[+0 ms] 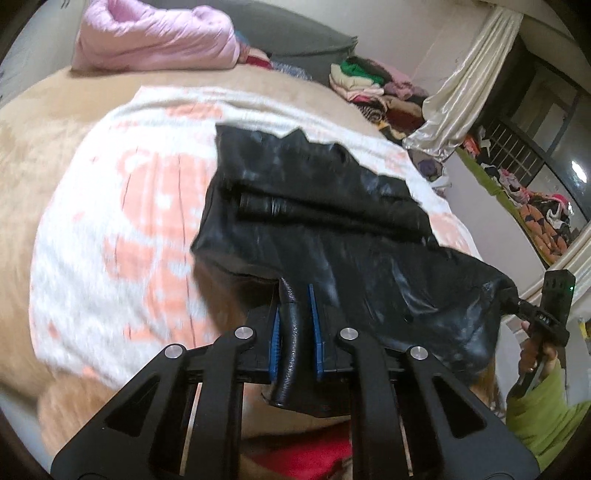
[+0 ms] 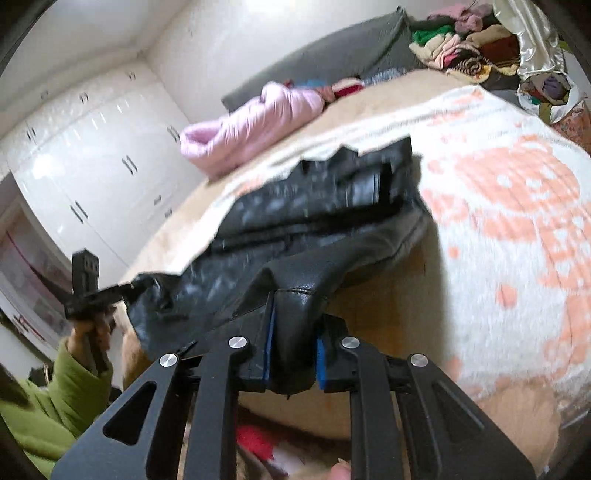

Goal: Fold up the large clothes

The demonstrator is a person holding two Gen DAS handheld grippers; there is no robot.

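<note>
A black leather jacket (image 1: 314,206) lies partly on a white and orange blanket (image 1: 122,206) on the bed, its near edge lifted off the bed. My left gripper (image 1: 295,295) is shut on one near corner of the jacket. My right gripper (image 2: 295,306) is shut on the other near corner of the jacket (image 2: 317,214). In the left wrist view my right gripper (image 1: 517,299) shows at the far right, clamped on the jacket's hem. In the right wrist view my left gripper (image 2: 125,288) shows at the left, on the hem. The jacket's sleeves lie folded across its body.
A pink padded coat (image 1: 155,37) lies at the head of the bed by a grey headboard (image 1: 295,33). A pile of folded clothes (image 1: 373,81) sits at the far corner near a curtain (image 1: 465,81). White wardrobes (image 2: 92,155) stand along the wall. Red cloth (image 2: 255,439) lies on the floor below.
</note>
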